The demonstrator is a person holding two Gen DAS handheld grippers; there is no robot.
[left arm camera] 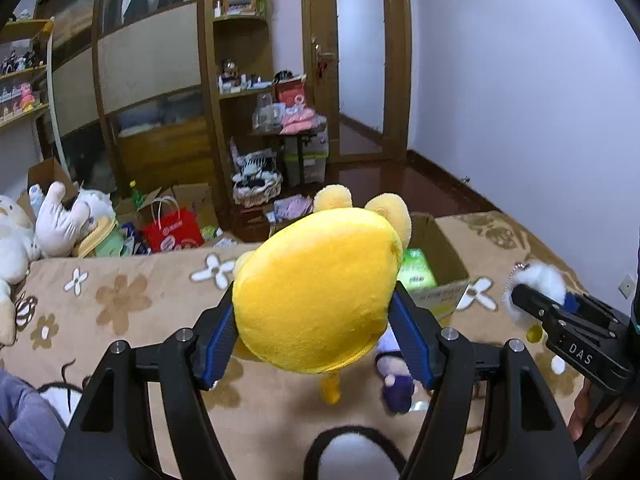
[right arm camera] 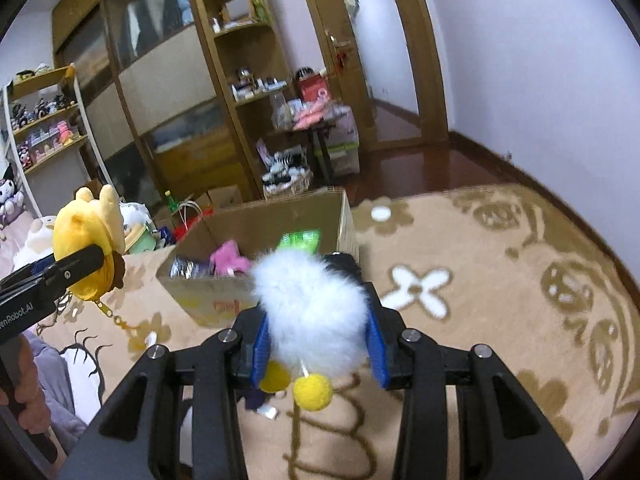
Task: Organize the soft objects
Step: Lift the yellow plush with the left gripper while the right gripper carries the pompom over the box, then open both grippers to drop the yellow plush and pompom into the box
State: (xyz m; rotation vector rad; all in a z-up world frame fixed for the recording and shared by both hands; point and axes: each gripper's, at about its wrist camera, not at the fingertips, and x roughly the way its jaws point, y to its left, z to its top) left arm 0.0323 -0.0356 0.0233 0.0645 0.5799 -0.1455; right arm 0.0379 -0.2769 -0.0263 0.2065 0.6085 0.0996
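My left gripper [left arm camera: 312,308] is shut on a yellow bear plush [left arm camera: 320,292] and holds it above the patterned blanket; it also shows at the left of the right wrist view [right arm camera: 86,248]. My right gripper [right arm camera: 318,320] is shut on a white fluffy plush [right arm camera: 314,312] with yellow pom-pom feet [right arm camera: 313,392], held just in front of an open cardboard box [right arm camera: 208,300]. The same plush shows in the left wrist view [left arm camera: 538,284]. The box [left arm camera: 440,292] holds a pink toy [right arm camera: 229,258] and a green packet [right arm camera: 300,240].
A purple plush [left arm camera: 394,384] lies on the beige flower-patterned blanket [left arm camera: 120,300] under the left gripper. Several plush toys [left arm camera: 60,220] and a red bag [left arm camera: 172,232] sit at the left. A wardrobe, shelves and a cluttered small table [left arm camera: 288,132] stand behind.
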